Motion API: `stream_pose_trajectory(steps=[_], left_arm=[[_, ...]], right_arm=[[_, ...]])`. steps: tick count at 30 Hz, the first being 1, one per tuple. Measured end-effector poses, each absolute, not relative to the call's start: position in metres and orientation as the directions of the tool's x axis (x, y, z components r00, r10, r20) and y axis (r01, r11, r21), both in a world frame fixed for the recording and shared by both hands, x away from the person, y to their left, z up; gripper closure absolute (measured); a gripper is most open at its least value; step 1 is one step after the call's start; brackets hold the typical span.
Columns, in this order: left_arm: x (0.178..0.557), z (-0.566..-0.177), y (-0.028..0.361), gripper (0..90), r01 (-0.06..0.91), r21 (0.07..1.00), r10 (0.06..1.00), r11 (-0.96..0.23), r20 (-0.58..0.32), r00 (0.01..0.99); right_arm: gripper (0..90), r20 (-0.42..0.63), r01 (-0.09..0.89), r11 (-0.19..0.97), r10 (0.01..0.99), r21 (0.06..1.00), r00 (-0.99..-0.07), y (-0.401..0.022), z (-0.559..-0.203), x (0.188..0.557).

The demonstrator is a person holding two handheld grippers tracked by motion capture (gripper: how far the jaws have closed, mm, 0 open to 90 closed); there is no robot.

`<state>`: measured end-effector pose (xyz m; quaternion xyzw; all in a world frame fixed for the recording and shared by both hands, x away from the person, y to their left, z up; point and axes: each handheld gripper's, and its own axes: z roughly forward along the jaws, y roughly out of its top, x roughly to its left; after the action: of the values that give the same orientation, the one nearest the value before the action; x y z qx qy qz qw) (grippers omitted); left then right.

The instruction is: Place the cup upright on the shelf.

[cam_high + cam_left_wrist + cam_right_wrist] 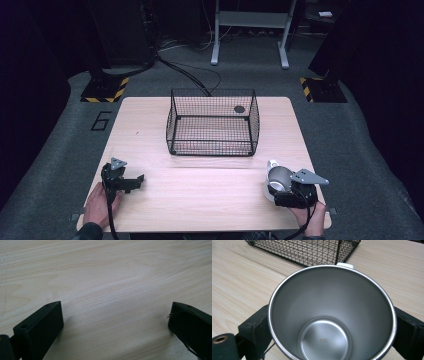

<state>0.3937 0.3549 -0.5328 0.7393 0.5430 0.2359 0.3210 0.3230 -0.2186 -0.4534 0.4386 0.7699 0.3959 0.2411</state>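
A steel cup (279, 177) with a white handle (345, 265) is near the table's front right corner, its mouth facing the right gripper's camera and its inside empty (329, 315). My right gripper (276, 186) is shut on the cup, one black jaw pressed against each side of its wall. A black wire basket (172, 120) stands at the middle of the wooden table (200, 195), beyond the cup (307, 250). At the front left my left gripper (131, 182) is open, its jaws wide apart over bare wood (116, 317) with nothing between them.
A small dark round spot (239, 109) shows through the basket's back right. Beyond the table, on the grey floor, are cables (190, 75), a white frame's legs (250, 30) and two stand bases with yellow-black tape (105, 90).
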Motion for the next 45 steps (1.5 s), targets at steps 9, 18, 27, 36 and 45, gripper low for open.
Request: stream_pose_trajectory(steps=[9, 18, 27, 36, 45], left_arm=[[0.394, -0.533, 0.355, 0.0, 0.651, 0.731, 0.954, -0.204, 0.0, 0.3], [0.394, -0.533, 0.355, 0.0, 0.651, 0.731, 0.954, -0.204, 0.0, 0.299], [0.394, -0.533, 0.355, 0.0, 0.65, 0.732, 0.954, -0.202, -0.002, 0.299], [0.394, -0.533, 0.355, 0.0, 0.651, 0.731, 0.954, -0.203, -0.001, 0.298], [0.394, -0.533, 0.355, 0.0, 0.653, 0.729, 0.954, -0.205, 0.0, 0.299]], right_arm=[[6.5, -0.027, 0.472, 0.319, 0.849, 0.822, -0.527, -0.207, -0.445, 0.33], [6.5, -0.029, 0.456, 0.338, 0.828, 0.823, -0.561, -0.191, -0.437, 0.338], [6.6, -0.039, 0.438, 0.37, 0.798, 0.819, -0.601, -0.176, -0.431, 0.348], [6.5, -0.033, 0.43, 0.379, 0.78, 0.819, -0.624, -0.163, -0.429, 0.357], [6.5, -0.031, 0.424, 0.387, 0.767, 0.818, -0.641, -0.155, -0.425, 0.365]])
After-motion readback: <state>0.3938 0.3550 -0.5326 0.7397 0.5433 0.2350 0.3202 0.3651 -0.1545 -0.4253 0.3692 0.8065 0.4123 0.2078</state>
